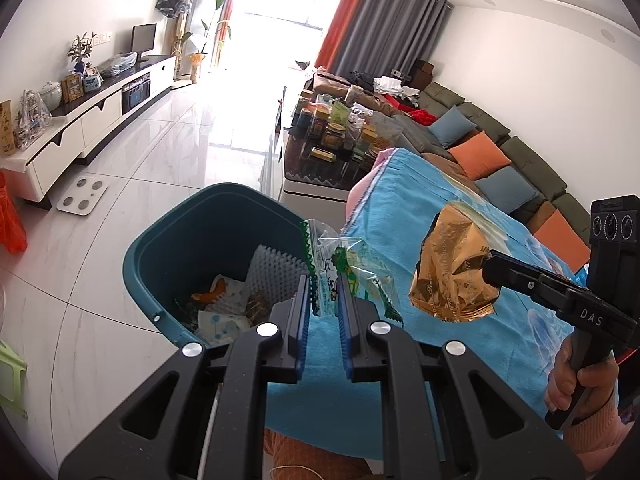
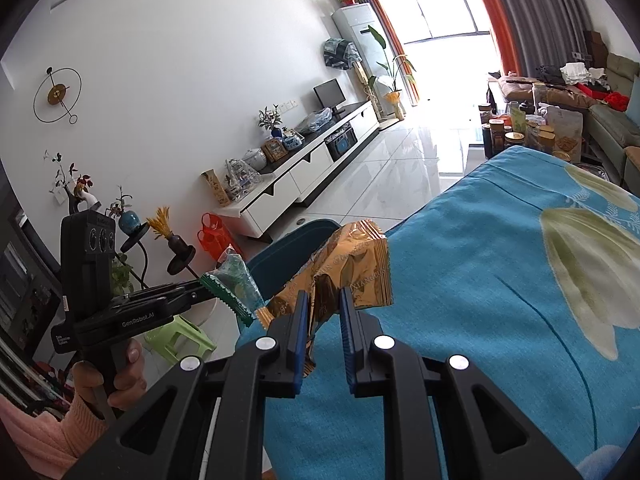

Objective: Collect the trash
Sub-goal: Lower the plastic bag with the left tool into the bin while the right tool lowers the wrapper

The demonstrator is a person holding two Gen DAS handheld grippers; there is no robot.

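Both claws are gripping trash: the left gripper (image 1: pixel 324 280) is pinching a clear wrapper with green zigzag edges (image 1: pixel 348 268), its blue pads (image 1: pixel 305 312) closing on the plastic, and the right gripper (image 2: pixel 325 300) is clamping a crumpled gold wrapper (image 2: pixel 352 268). A hand (image 1: pixel 576 380) in a pink sleeve (image 1: pixel 596 428) is holding the right tool's handle. Both wrappers are hanging in the air above the near edge of a blue flowered cloth (image 2: pixel 480 280). A teal bin (image 1: pixel 176 248) is standing on the tiled floor (image 1: pixel 100 280) just beside the cloth, and the clear wrapper is hovering near its rim, with paper scraps lying inside.
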